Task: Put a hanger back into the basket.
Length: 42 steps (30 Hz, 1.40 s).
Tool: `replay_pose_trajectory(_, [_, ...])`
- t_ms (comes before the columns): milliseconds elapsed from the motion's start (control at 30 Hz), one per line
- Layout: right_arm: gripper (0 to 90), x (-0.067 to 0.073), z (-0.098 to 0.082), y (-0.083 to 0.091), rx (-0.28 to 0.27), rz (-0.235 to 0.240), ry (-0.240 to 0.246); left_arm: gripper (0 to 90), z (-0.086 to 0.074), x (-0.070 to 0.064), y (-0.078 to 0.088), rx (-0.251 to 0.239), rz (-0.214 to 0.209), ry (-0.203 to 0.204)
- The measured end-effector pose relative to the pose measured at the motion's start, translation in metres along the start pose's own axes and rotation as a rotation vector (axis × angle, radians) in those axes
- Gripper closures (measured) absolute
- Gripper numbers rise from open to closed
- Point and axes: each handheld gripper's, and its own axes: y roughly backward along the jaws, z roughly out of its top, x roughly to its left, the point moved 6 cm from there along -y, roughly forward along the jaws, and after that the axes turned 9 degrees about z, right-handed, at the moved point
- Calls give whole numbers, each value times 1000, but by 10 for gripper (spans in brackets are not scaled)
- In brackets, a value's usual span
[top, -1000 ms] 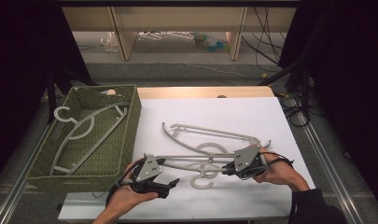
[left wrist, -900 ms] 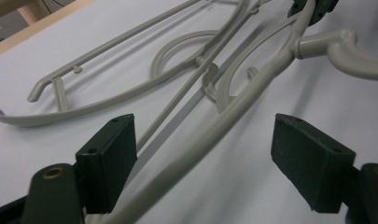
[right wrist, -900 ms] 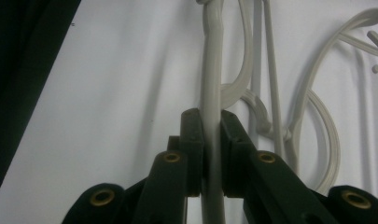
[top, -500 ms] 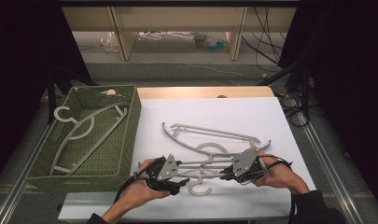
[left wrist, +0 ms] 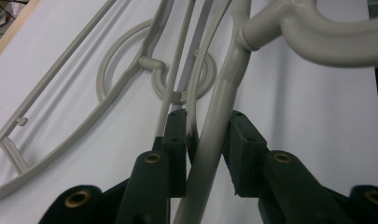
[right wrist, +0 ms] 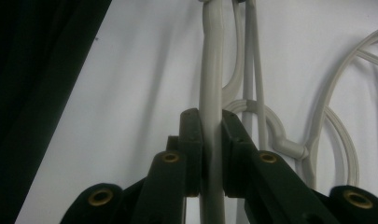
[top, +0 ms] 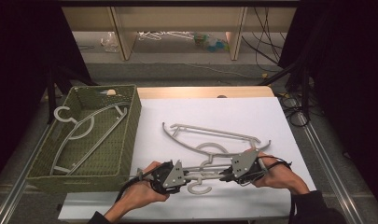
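Both ends of near hanger [top: 203, 173] are pinched, left hand-held gripper [left wrist: 203, 140] just closing, right hand-held gripper [right wrist: 210, 140] clamped; lift level toward basket [top: 126, 140] at frame left.

Grey plastic hanger [top: 203, 175] flat on white table, near edge.
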Motion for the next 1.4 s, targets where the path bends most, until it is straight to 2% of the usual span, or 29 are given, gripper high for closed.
replay_pose_trajectory(33, [816, 0, 0, 0, 0, 0, 0, 716, 0, 0, 0, 0, 0, 0])
replay_pose_trajectory(100, [811, -1, 0, 1, 2, -16, 4, 734, 3, -2, 4, 8, 2, -43])
replay_pose_trajectory(200, [801, -1, 1, 2, -25, -7, -6, 750, 6, -3, 7, 15, 0, -51])
replay_pose_trajectory(267, [781, -4, 2, 6, -34, -50, -15, 765, 8, -3, 10, 15, -8, -51])
replay_pose_trajectory(300, [771, -5, 2, 7, -41, -63, -24, 770, 10, -3, 11, 7, -20, -20])
replay_pose_trajectory(333, [771, -5, 2, 7, -41, -63, -24, 771, 10, -3, 11, 7, -20, -20])
replay_pose_trajectory(433, [746, -7, 3, 8, -64, -84, -75, 773, 10, -1, 13, 3, -41, 36])
replay_pose_trajectory(467, [746, -7, 3, 8, -64, -84, -75, 775, 10, -1, 13, 3, -41, 36])
replay_pose_trajectory(500, [706, -10, 3, 8, -85, -106, -124, 779, 10, 1, 14, 5, -49, 70])
replay_pose_trajectory(533, [706, -10, 3, 8, -85, -106, -124, 782, 10, 1, 14, 5, -49, 70])
replay_pose_trajectory(567, [666, -13, 2, 10, -96, -134, -155, 784, 10, 2, 15, -6, -57, 106])
replay_pose_trajectory(600, [623, -13, 3, 11, -111, -141, -175, 787, 9, 4, 16, 2, -53, 117])
replay_pose_trajectory(633, [582, -14, 5, 13, -135, -161, -204, 789, 8, 5, 17, -2, -58, 155])
replay_pose_trajectory(700, [521, -17, 9, 18, -187, -203, -252, 789, 6, 10, 18, -5, -58, 200])
replay_pose_trajectory(733, [521, -17, 9, 18, -187, -203, -252, 789, 6, 10, 18, -5, -58, 200])
replay_pose_trajectory(767, [465, -22, 10, 26, -240, -260, -311, 788, 4, 16, 21, -7, -58, 262])
replay_pose_trajectory(800, [465, -22, 10, 26, -240, -260, -311, 788, 4, 16, 21, -7, -58, 262])
replay_pose_trajectory(833, [445, -23, 11, 28, -259, -278, -329, 788, 4, 18, 22, -23, -66, 325])
replay_pose_trajectory(867, [416, -24, 11, 34, -295, -316, -365, 788, 3, 23, 24, -24, -60, 360])
replay_pose_trajectory(933, [394, -24, 10, 38, -312, -350, -381, 788, 0, 28, 26, -26, -48, 383])
replay_pose_trajectory(967, [394, -24, 10, 38, -312, -350, -381, 788, 0, 28, 26, -26, -48, 383])
replay_pose_trajectory(1033, [376, -23, 7, 40, -332, -388, -418, 788, -2, 36, 32, -45, -56, 463])
replay_pose_trajectory(1133, [367, -20, 3, 42, -339, -426, -436, 788, -6, 45, 39, -55, -51, 505])
replay_pose_trajectory(1167, [367, -18, 3, 43, -344, -432, -439, 788, -7, 48, 41, -62, -50, 524])
replay_pose_trajectory(1200, [366, -16, 3, 43, -348, -434, -443, 789, -7, 48, 41, -62, -50, 524])
replay_pose_trajectory(1267, [365, -14, 4, 43, -353, -429, -445, 788, -9, 54, 46, -76, -56, 564])
replay_pose_trajectory(1400, [358, -3, 3, 40, -346, -425, -461, 788, -13, 63, 54, -85, -29, 629])
